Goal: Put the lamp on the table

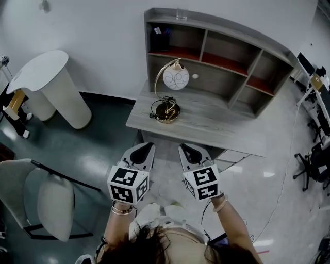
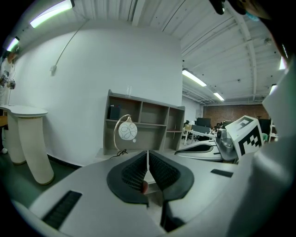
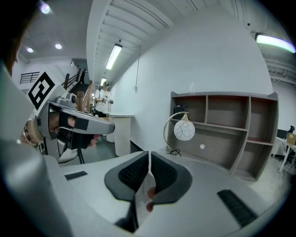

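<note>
My left tool (image 1: 146,148) and right tool (image 1: 185,149) hang closed, empty. The lamp (image 1: 166,110) stands on the bench (image 1: 216,126); placing seems done.

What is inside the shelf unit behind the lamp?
The shelf unit holds a dark container in its upper left compartment; the other compartments look bare. The globe of the lamp covers part of the lower left compartment's back, so that patch is unseen.

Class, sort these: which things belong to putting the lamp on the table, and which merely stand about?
Job: lamp, grey table, left hand-held gripper, right hand-held gripper.
Standing about: shelf unit, glass, white pedestal, chair.
</note>
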`<state>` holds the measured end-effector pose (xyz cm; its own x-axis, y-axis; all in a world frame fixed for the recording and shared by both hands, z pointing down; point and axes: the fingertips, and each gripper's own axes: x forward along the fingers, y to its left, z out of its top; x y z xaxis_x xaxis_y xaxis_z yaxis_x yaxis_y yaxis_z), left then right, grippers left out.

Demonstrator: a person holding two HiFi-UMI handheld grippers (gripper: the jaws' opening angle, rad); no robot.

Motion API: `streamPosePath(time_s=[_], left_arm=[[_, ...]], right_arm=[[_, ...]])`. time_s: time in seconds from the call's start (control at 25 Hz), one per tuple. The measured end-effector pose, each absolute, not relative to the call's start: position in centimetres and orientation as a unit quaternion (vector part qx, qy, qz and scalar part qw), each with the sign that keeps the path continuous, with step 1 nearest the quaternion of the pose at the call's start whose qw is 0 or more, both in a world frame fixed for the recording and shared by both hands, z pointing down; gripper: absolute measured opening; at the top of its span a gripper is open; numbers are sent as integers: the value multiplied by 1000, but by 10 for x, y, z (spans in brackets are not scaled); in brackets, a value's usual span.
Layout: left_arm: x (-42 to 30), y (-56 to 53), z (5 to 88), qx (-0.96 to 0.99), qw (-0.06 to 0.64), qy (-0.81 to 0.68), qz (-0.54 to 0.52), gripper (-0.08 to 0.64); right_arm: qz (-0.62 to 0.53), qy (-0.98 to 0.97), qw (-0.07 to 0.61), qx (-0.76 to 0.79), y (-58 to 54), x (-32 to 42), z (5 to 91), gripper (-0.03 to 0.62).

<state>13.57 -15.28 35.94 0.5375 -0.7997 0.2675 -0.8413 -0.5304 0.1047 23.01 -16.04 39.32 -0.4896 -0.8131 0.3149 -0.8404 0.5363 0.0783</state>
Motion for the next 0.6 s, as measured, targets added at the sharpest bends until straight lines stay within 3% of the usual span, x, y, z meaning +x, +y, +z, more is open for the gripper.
streamPosePath(time_s=[0.6], left_arm=[[189, -134, 361, 861, 111, -483, 114, 21]], right_arm=[[39, -873, 157, 459, -146, 267, 392, 30]])
